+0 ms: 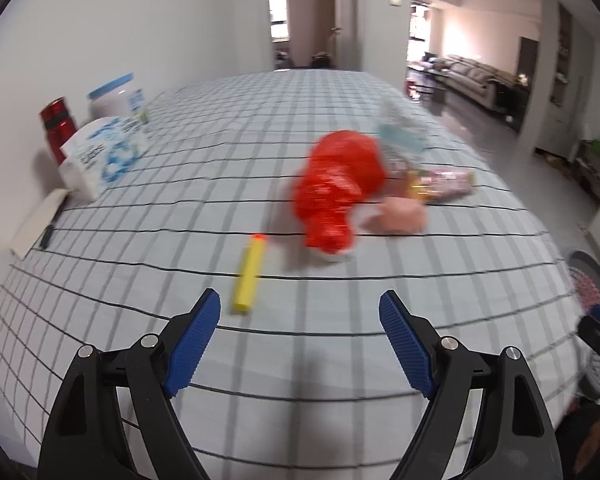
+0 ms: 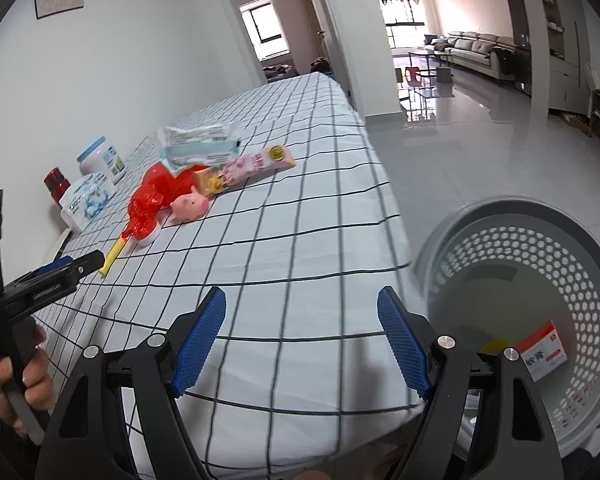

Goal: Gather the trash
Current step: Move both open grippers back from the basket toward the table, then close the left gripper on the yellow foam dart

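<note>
A crumpled red plastic bag lies mid-table, with a pink pig toy, a pink wrapper and pale packets beside it. A yellow tube lies just ahead of my open, empty left gripper. In the right wrist view the same pile shows: the red bag, the pig, the wrapper, the yellow tube. My right gripper is open and empty over the table's near right edge, next to a grey perforated bin that holds a red-and-white box.
A checked cloth covers the table. A red can, a white jar with a blue lid and a tissue pack stand by the left wall. The left gripper also shows at the left of the right wrist view.
</note>
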A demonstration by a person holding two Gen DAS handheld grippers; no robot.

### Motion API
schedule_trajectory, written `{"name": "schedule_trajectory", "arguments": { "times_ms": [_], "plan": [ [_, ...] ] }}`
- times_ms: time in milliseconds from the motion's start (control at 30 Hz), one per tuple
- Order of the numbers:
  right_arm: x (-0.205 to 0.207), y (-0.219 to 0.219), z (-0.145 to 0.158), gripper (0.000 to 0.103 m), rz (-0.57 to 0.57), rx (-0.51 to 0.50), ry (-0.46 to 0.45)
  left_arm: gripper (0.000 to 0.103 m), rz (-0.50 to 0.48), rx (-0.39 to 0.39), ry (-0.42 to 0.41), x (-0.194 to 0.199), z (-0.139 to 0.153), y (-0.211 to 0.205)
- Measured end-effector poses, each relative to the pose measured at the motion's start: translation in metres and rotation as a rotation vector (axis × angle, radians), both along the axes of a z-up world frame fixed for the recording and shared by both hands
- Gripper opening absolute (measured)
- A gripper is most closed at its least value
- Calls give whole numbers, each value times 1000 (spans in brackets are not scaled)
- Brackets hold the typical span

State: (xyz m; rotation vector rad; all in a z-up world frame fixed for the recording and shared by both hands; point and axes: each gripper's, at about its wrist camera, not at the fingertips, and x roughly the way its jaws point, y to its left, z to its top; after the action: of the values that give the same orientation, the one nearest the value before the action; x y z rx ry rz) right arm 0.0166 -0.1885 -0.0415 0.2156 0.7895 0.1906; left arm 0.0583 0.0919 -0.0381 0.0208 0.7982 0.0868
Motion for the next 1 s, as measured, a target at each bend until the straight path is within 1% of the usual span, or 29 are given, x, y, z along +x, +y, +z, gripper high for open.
{"name": "schedule_trajectory", "arguments": {
  "times_ms": [100, 300, 500, 567, 600, 667, 700, 767, 833, 867, 1000],
  "plan": [
    [4, 5, -3, 75, 7, -11, 11, 80, 31, 9, 23, 12, -9, 17],
    [13, 8, -6, 75, -5, -18, 27, 78, 54, 13, 63, 31, -21, 27],
    [19, 10, -4, 75, -9, -26, 31, 68, 64, 9, 82, 42, -29, 32],
    [22, 13, -4, 75, -3, -27, 35, 59, 66, -3, 94, 45, -32, 36],
    [25, 16, -4, 75, 2, -29, 38, 56, 67, -12, 102, 46, -33, 37],
    [28, 20, -5, 75, 11, -32, 40, 45, 65, -24, 104, 46, -34, 39],
    [29, 22, -5, 75, 17, -35, 42, 41, 63, -25, 101, 46, -34, 39],
    [33, 28, -6, 75, 29, -36, 47, 24, 52, -30, 98, 48, -34, 40],
    [36, 34, -6, 75, 40, -39, 49, 16, 39, -35, 96, 49, -34, 40],
    [38, 36, -7, 75, 44, -40, 49, 13, 30, -38, 96, 49, -34, 39],
    [46, 49, -6, 75, 68, -44, 51, 12, 8, -54, 85, 51, -33, 40]
  ]
}}
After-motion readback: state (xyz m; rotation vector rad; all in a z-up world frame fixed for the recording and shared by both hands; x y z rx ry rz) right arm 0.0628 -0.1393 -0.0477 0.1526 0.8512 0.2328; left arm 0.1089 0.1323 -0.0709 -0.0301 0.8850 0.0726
